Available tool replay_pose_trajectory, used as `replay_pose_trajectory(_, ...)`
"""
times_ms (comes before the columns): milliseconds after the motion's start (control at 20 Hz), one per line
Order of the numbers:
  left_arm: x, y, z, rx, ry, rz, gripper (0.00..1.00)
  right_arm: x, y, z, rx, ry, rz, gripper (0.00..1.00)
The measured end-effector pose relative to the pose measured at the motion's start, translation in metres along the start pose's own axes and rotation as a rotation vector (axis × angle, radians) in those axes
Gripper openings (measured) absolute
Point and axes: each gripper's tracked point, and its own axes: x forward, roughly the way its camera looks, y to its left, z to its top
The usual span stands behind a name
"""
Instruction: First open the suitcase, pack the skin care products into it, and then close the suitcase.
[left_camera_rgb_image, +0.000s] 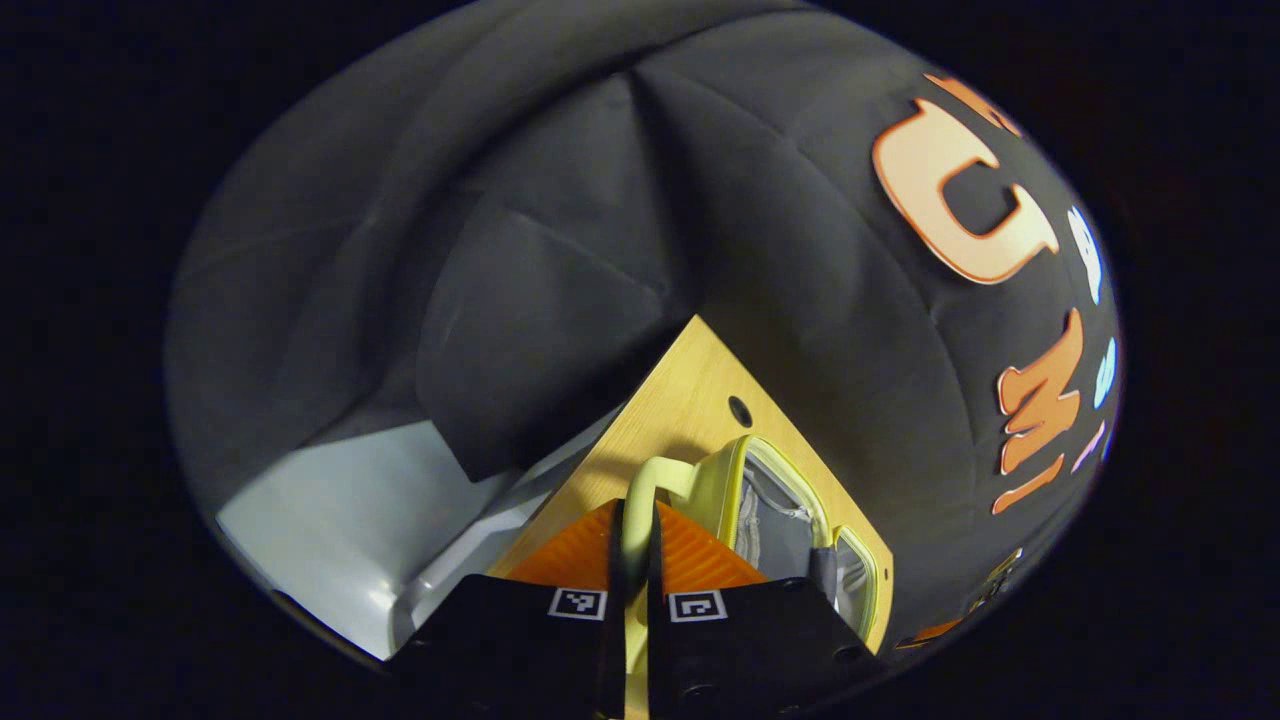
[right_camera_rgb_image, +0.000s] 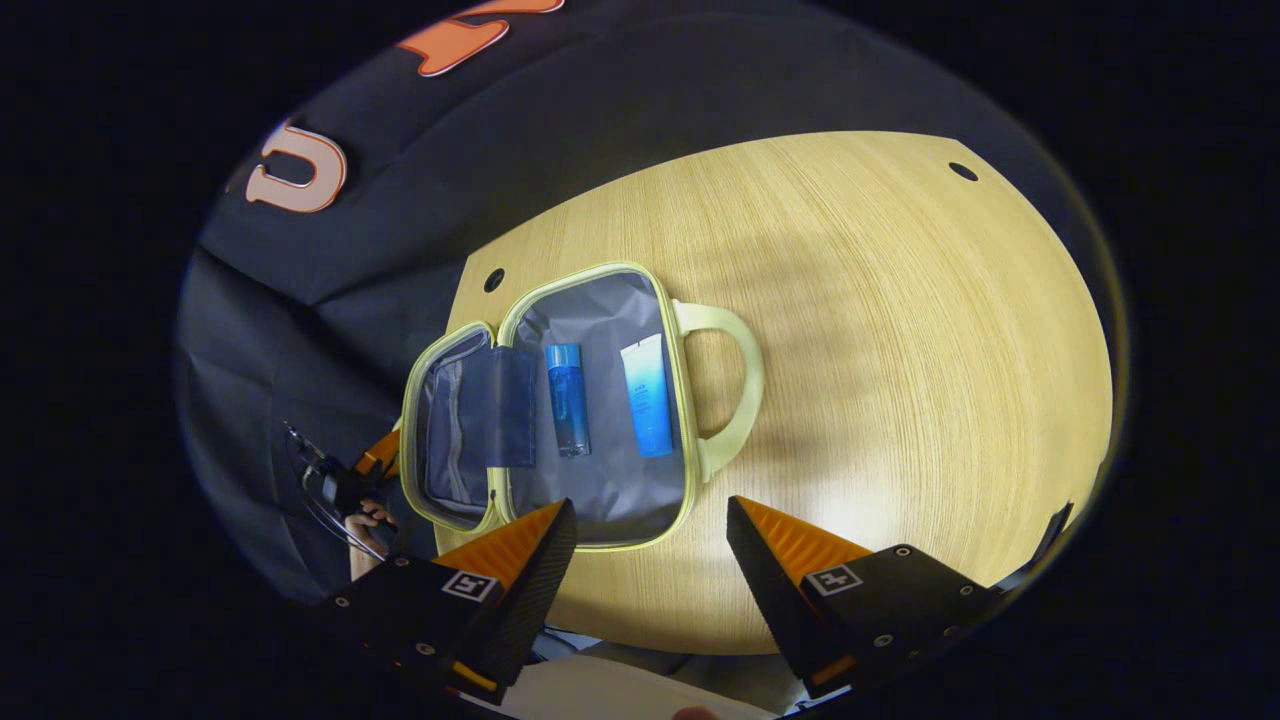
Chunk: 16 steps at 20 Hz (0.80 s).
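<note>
Left gripper (left_camera_rgb_image: 636, 545) pinches suitcase (right_camera_rgb_image: 560, 400) handle (left_camera_rgb_image: 648, 490); seemingly lid's.

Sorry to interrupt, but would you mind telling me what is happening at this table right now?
A person is packing skin care items into a small yellow-trimmed suitcase that lies open on the wooden table. A blue bottle and a blue tube already lie inside it. The left gripper is shut on a yellow handle of the suitcase, while the right gripper hovers open above the table. The suitcase is not yet closed.
</note>
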Motion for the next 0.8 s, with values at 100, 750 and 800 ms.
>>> replay_pose_trajectory(100, -0.018, -0.029, 0.019, 0.075, -0.026, -0.013, 0.08, 0.002, -0.004, 0.001, -0.003, -0.011, 0.004, 0.96)
replay_pose_trajectory(750, -0.099, -0.283, 0.003, 0.663, -0.098, 0.039, 0.08, -0.042, -0.071, 0.029, -0.09, -0.085, 0.083, 0.96)
replay_pose_trajectory(800, -0.099, -0.302, -0.007, 0.713, -0.095, 0.05, 0.08, -0.046, -0.078, 0.03, -0.095, -0.089, 0.093, 0.96)
